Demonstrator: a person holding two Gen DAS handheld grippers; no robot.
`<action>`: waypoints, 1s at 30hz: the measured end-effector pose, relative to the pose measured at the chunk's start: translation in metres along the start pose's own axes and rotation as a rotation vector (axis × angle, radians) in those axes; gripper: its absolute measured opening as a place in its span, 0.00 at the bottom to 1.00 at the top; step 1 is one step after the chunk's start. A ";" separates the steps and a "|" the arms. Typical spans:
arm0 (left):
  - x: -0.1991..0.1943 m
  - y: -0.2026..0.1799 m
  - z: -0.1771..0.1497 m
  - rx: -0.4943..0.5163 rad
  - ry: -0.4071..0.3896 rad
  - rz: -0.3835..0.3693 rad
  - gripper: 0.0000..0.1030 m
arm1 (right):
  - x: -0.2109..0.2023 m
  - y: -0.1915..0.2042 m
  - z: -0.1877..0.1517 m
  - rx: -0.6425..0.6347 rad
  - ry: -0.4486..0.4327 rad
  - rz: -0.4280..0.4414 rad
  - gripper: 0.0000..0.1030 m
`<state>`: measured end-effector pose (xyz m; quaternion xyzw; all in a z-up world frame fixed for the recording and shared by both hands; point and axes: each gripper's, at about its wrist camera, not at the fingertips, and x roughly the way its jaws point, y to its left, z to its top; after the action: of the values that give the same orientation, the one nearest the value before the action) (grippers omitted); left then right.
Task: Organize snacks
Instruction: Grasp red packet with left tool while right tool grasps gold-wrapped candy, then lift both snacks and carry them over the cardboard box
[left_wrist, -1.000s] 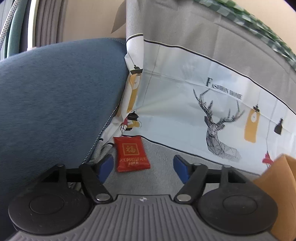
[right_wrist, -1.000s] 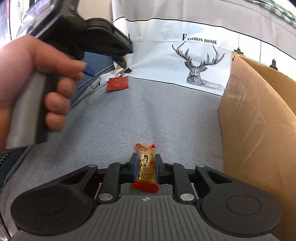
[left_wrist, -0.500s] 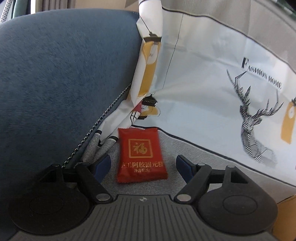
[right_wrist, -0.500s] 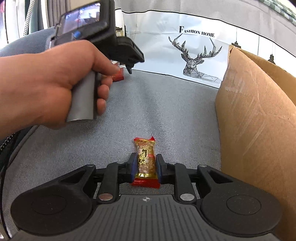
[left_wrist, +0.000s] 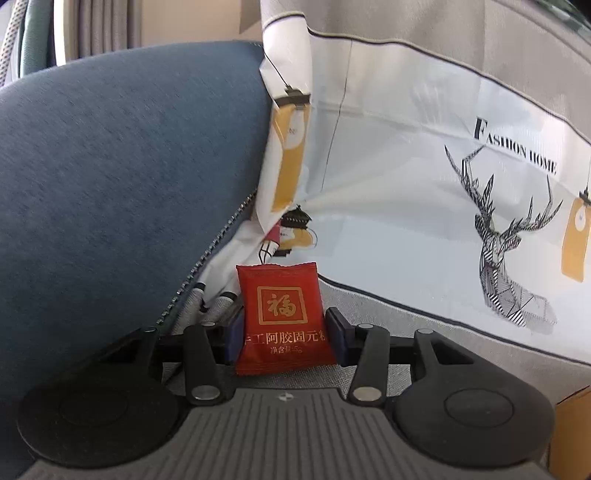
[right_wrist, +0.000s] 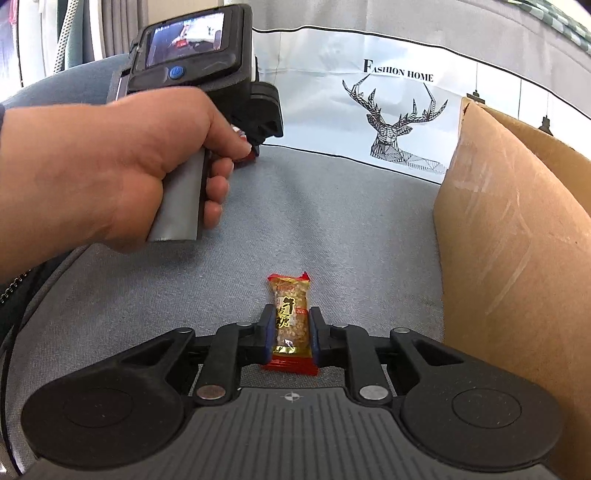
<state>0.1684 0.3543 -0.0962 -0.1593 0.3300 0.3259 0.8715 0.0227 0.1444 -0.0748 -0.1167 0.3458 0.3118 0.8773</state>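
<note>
Grey sofa seat (right_wrist: 332, 229) carries everything; blue cushion (left_wrist: 110, 184) along its left edge, deer-print cloth (left_wrist: 424, 221) draped over the back edge, reading "FASHION HOME". Cardboard box (right_wrist: 517, 258) stands on the seat's right side, wall upright, just beside the right gripper. A hand (right_wrist: 110, 166) grips the left gripper's handle, seen from the right wrist view, over the seat's back-left corner. Left gripper (left_wrist: 284, 332): jaws closing around a red packet (left_wrist: 282, 314), which sits in that back-left corner where cushion and cloth meet; blue pads flank both side edges of the packet, contact looks made or nearly so. Right gripper (right_wrist: 290, 330): jaws clenched on a peanut candy (right_wrist: 290, 317), gold wrapper with red ends, long axis pointing away from the camera, near the seat's front, box close on its right.
</note>
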 end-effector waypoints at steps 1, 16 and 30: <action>-0.003 0.001 0.001 -0.006 0.002 -0.008 0.49 | 0.000 0.000 -0.001 -0.006 -0.008 0.002 0.18; -0.125 0.017 -0.014 0.005 -0.014 -0.130 0.49 | -0.045 -0.006 0.006 -0.059 -0.130 0.016 0.18; -0.256 0.004 -0.049 -0.051 -0.159 -0.280 0.49 | -0.179 -0.099 0.065 -0.010 -0.356 -0.055 0.18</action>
<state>-0.0032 0.2142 0.0417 -0.1996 0.2260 0.2214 0.9274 0.0182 0.0111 0.0937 -0.0735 0.1801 0.3050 0.9323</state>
